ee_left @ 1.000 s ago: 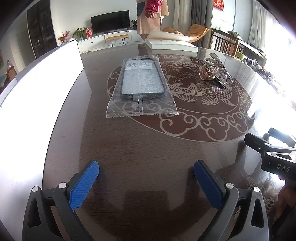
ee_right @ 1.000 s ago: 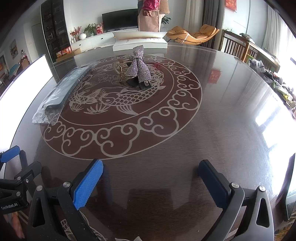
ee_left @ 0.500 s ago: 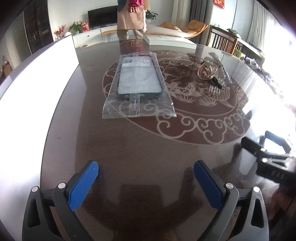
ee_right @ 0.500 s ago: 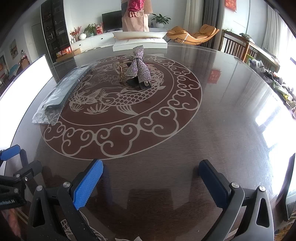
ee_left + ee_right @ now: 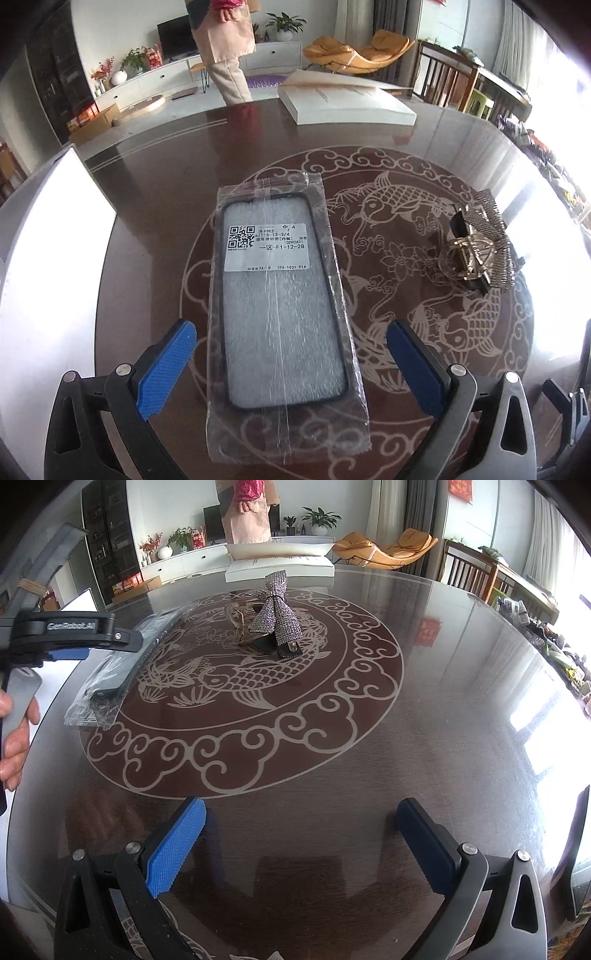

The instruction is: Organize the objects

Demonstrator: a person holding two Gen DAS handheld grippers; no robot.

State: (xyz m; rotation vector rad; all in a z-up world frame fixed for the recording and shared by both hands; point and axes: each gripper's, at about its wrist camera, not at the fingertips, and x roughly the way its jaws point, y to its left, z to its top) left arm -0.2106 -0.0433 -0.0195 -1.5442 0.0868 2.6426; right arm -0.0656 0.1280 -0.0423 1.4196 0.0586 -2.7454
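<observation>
Over the tabletop [image 5: 155, 192], left tool [image 5: 291, 354] spread wide, straddling bagged phone case [image 5: 280, 317]; advisably lower squarely, then close on both edges. Right tool [image 5: 301, 834] spread, empty.

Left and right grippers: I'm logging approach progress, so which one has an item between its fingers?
The left gripper: its open fingers straddle the bagged phone case. The right gripper has only bare table between its fingers.

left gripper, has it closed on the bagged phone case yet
No, the left gripper is open, its blue fingers standing apart on either side of the bagged phone case.
</observation>
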